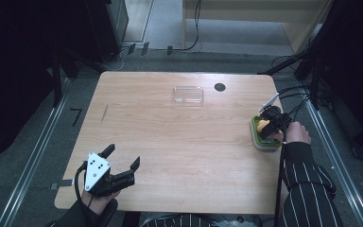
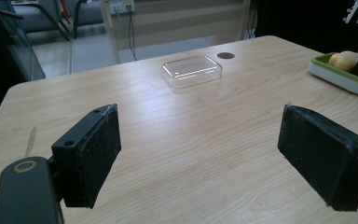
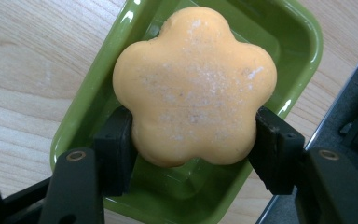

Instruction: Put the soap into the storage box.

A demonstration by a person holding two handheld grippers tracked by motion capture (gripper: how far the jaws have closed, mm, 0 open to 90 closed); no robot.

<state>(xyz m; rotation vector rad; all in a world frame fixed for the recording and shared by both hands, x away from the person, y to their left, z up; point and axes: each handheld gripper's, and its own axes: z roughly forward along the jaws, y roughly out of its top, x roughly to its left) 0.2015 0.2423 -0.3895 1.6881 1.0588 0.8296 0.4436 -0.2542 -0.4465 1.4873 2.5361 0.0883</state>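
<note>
An orange flower-shaped soap (image 3: 193,86) sits in a green soap dish (image 3: 298,46) with a white base at the table's right edge (image 1: 264,137). My right gripper (image 3: 193,140) has its jaws pressed against both sides of the soap (image 1: 263,125), just above the dish. My left gripper (image 1: 123,165) rests near the front left of the table, jaws wide apart with nothing between them; its pads (image 2: 93,149) frame bare wood. From the left gripper view the dish (image 2: 340,74) and soap (image 2: 345,59) lie far right.
A clear plastic lid or box (image 1: 188,94) lies at the back middle of the table, also clear plastic box (image 2: 192,71). A dark round hole (image 1: 220,87) is beside it. Cables trail off the right edge. Black equipment (image 3: 349,116) stands close beside the dish.
</note>
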